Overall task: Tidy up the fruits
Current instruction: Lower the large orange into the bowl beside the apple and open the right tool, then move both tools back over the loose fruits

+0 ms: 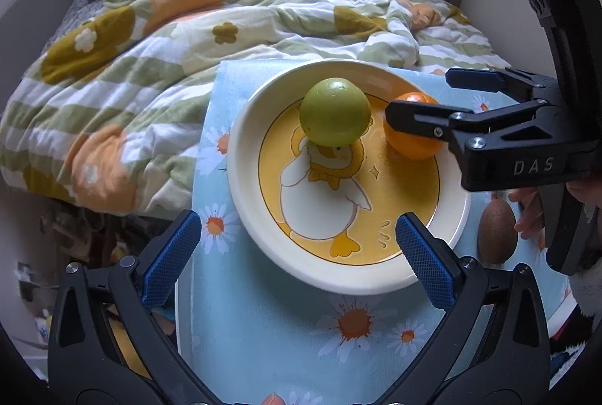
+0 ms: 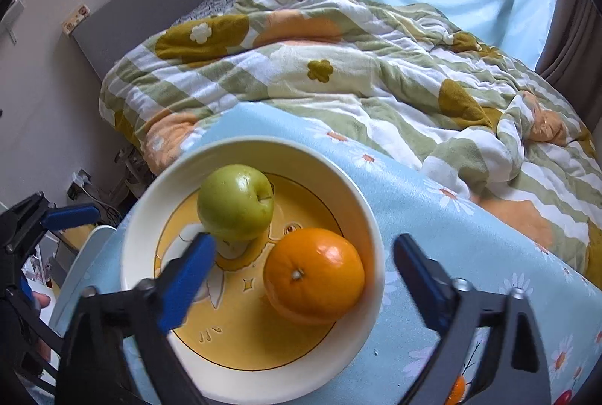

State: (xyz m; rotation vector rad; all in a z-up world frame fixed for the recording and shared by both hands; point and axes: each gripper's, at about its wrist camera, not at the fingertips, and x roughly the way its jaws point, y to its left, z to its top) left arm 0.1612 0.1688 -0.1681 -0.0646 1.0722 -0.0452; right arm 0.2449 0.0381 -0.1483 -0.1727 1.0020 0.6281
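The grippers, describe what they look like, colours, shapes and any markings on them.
Both are matte black plastic tongs with angular, V-braced arms and silver screws at the joints. The left gripper has fingers lined with blue, cross-hatched textured pads. The right gripper has the same blue pads; seen from the left wrist view, its black body bears raised letters "DAS". No cables show.

Black left gripper point(image 1: 297, 247), blue textured pads point(image 1: 425, 266), silver screws, right gripper point(image 2: 304, 269) (marked "DAS")
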